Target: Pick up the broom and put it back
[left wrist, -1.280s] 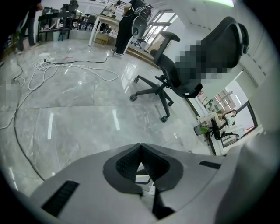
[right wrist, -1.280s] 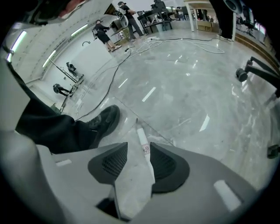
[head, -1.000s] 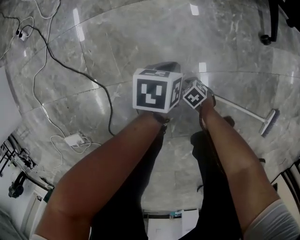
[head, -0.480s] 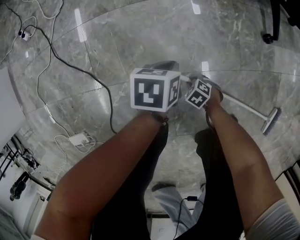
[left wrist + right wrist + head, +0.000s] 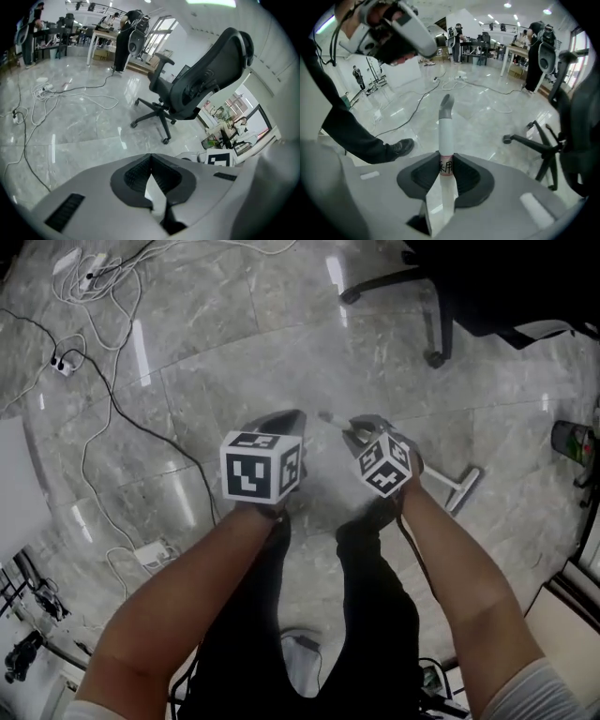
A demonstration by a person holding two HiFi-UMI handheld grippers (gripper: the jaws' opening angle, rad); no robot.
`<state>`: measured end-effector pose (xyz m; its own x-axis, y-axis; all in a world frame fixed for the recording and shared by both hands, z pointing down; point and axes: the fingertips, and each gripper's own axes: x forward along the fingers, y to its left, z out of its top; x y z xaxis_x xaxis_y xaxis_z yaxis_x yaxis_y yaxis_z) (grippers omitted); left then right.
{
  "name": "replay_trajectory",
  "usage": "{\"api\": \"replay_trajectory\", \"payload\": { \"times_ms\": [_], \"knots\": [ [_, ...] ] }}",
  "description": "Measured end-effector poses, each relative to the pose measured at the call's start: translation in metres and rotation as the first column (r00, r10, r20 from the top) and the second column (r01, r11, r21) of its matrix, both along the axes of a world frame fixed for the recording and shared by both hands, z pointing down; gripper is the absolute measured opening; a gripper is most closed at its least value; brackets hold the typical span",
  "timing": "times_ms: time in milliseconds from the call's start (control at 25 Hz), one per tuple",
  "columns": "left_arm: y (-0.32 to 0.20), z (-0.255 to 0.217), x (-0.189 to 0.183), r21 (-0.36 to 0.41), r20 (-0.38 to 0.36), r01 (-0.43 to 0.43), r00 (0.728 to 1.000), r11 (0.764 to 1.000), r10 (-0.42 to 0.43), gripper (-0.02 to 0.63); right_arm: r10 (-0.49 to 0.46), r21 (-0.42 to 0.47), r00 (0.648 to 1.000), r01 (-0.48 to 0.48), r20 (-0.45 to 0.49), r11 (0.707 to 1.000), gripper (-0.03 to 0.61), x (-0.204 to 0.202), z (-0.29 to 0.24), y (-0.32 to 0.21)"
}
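Note:
The broom has a white handle with a grey end cap (image 5: 446, 107) and a red-edged label. My right gripper (image 5: 446, 161) is shut on that handle just below the label, both pads pressing on it. In the head view the handle tip (image 5: 325, 415) pokes out past my right gripper (image 5: 357, 430), and the broom head (image 5: 464, 491) trails low at the right, near the floor. To the left of the handle my left gripper (image 5: 286, 419) hangs apart from it. Its jaws (image 5: 150, 157) meet at the tips with nothing between them.
A black office chair (image 5: 441, 296) (image 5: 197, 89) stands on the grey marble floor beyond the grippers. Loose cables (image 5: 103, 381) and a white adapter (image 5: 155, 554) lie at the left. A green thing (image 5: 570, 439) sits at the right edge. A person's shoe (image 5: 401, 147) is below.
Both grippers have risen from the floor, and the right one carries the broom's handle end up with it. The broom head has drawn in toward the right arm. The office chair has come into view.

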<state>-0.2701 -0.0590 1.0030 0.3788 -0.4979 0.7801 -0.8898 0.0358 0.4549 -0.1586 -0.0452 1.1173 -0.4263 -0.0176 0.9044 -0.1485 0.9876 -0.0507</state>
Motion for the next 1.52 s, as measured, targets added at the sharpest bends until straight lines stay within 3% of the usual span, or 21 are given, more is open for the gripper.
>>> {"api": "replay_trajectory", "payload": {
  "times_ms": [160,400,560,800,1040,1200,1320,1520],
  "knots": [
    [-0.022,-0.113,0.033,0.089,0.039,-0.076,0.997,0.993,0.073,0.008,0.076,0.072,0.996,-0.080,0.052,0.994,0.084,0.046,-0.131,-0.035],
    [-0.039,-0.273,0.106,0.158,0.051,-0.131,0.991,0.979,0.125,0.006,0.202,0.132,0.971,-0.218,0.130,0.967,0.086,0.137,-0.308,-0.049],
    [-0.077,-0.369,0.154,0.245,0.111,-0.205,0.977,0.947,0.183,0.008,0.309,0.191,0.921,-0.357,0.239,0.915,0.086,0.194,-0.406,-0.083],
    [-0.065,-0.484,0.241,0.295,0.150,-0.268,0.961,0.917,0.233,0.008,0.465,0.159,0.821,-0.535,0.332,0.830,0.086,0.297,-0.510,-0.071],
    [-0.064,-0.542,0.300,0.337,0.178,-0.291,0.954,0.896,0.242,0.008,0.579,0.094,0.696,-0.670,0.424,0.736,0.087,0.341,-0.574,-0.090],
    [-0.077,-0.557,0.320,0.355,0.183,-0.308,0.949,0.883,0.257,0.007,0.641,0.042,0.642,-0.720,0.421,0.693,0.088,0.347,-0.590,-0.113],
    [-0.098,-0.558,0.327,0.360,0.185,-0.327,0.943,0.874,0.277,0.008,0.672,0.027,0.629,-0.738,0.390,0.675,0.089,0.343,-0.583,-0.140],
    [-0.135,-0.547,0.329,0.354,0.170,-0.363,0.931,0.862,0.322,0.008,0.694,0.021,0.639,-0.740,0.332,0.672,0.089,0.319,-0.561,-0.186]
  ]
}}
